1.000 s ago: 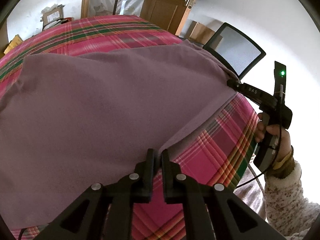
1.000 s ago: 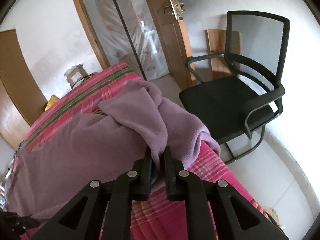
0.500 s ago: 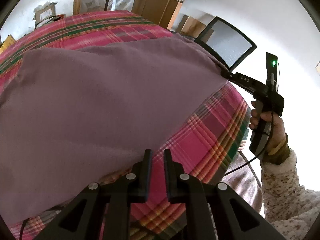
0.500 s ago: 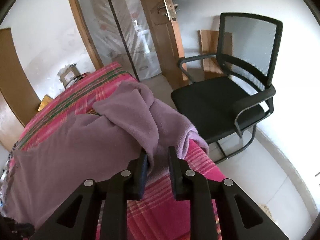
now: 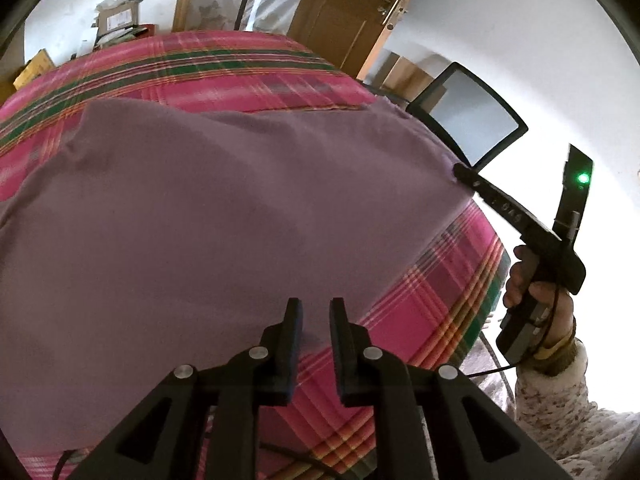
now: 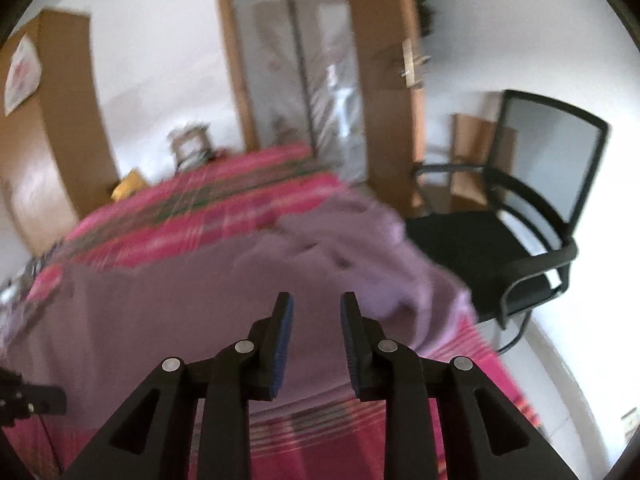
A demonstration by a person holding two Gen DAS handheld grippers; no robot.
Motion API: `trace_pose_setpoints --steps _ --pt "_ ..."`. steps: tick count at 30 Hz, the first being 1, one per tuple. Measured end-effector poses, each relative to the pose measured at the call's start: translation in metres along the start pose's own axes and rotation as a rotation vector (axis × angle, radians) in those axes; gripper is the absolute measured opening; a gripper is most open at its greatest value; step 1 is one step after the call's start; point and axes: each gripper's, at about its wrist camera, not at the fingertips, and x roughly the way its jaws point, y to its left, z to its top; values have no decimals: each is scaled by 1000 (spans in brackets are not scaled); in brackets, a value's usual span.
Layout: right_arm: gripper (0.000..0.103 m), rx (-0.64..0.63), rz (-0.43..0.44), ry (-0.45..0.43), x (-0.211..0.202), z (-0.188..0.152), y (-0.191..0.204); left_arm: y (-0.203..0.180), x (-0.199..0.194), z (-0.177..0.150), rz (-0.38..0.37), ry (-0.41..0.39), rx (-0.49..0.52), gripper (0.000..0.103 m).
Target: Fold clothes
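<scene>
White walls (image 6: 168, 92) close the room; a wooden door (image 5: 344, 28) with a metal handle stands beside a glass panel (image 6: 296, 80) in a wooden frame; a black mesh-backed office chair (image 6: 532, 216) sits by the bed's far corner; a pink plaid bedspread (image 5: 240, 76) covers the bed; a wooden wardrobe (image 6: 52, 140) stands on the left; bright daylight washes out the right side

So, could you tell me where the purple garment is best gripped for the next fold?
Probably the near hem of the garment, where it lies flat and thin on the plaid cover. Come in low from the near side, ahead of the open left gripper, so one finger slides under. The far right corner is bunched.
</scene>
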Motion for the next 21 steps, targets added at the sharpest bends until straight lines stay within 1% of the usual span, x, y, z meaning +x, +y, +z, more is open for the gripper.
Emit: trace_pose_setpoints --steps 4,7,10,14,17,19,21 --pt "26 -15 3 64 17 -5 6 2 6 0 8 17 -5 13" --pt "26 -13 -19 99 25 -7 2 4 11 -1 12 32 -5 13" --pt "25 -22 -45 114 27 -13 -3 6 13 -3 10 40 -10 13" --pt "26 -29 -54 107 21 -19 -8 12 12 -7 -6 41 -27 13" --pt "26 5 -17 99 16 -14 -13 10 9 -7 -2 32 -14 13" --pt "26 12 -6 55 9 -6 -15 9 6 -6 -5 18 -9 13" --pt "26 -17 -22 25 7 4 -12 7 4 -3 -16 11 -5 13"
